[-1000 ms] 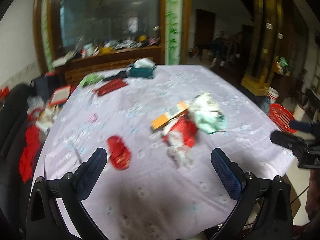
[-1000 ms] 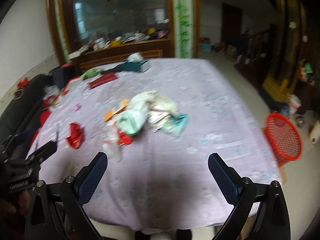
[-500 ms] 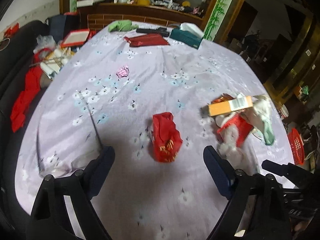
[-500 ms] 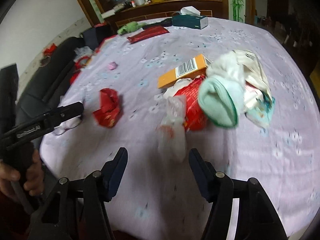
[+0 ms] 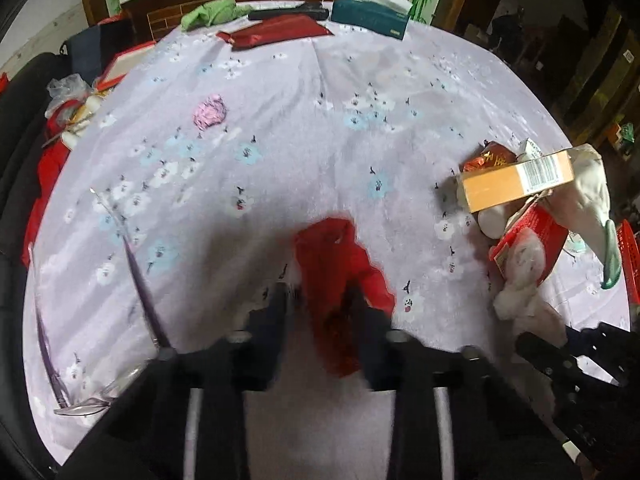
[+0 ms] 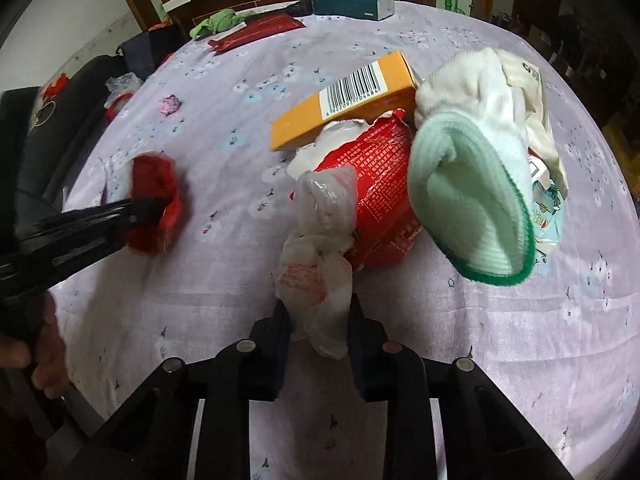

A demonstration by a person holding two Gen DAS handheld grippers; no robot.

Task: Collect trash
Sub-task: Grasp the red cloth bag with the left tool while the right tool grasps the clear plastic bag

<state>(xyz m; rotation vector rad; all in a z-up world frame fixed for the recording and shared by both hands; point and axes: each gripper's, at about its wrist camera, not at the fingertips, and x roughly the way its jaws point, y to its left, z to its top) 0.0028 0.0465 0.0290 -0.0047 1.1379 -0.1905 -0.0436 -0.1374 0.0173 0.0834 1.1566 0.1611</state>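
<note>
Left wrist view: left gripper [image 5: 320, 300] clamped on red crumpled wrapper [image 5: 340, 264] at lower centre; right gripper [image 6: 318, 316] pinches white plastic bag [image 6: 320, 256] lower centre, on lilac tablecloth [image 6: 520, 340].

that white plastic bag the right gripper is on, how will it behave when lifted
The white plastic bag looks thin and crumpled, so it will probably hang limp and weigh little. Its upper end rests against the red packet, which may get dragged. The film could slip through the jaws.
</note>
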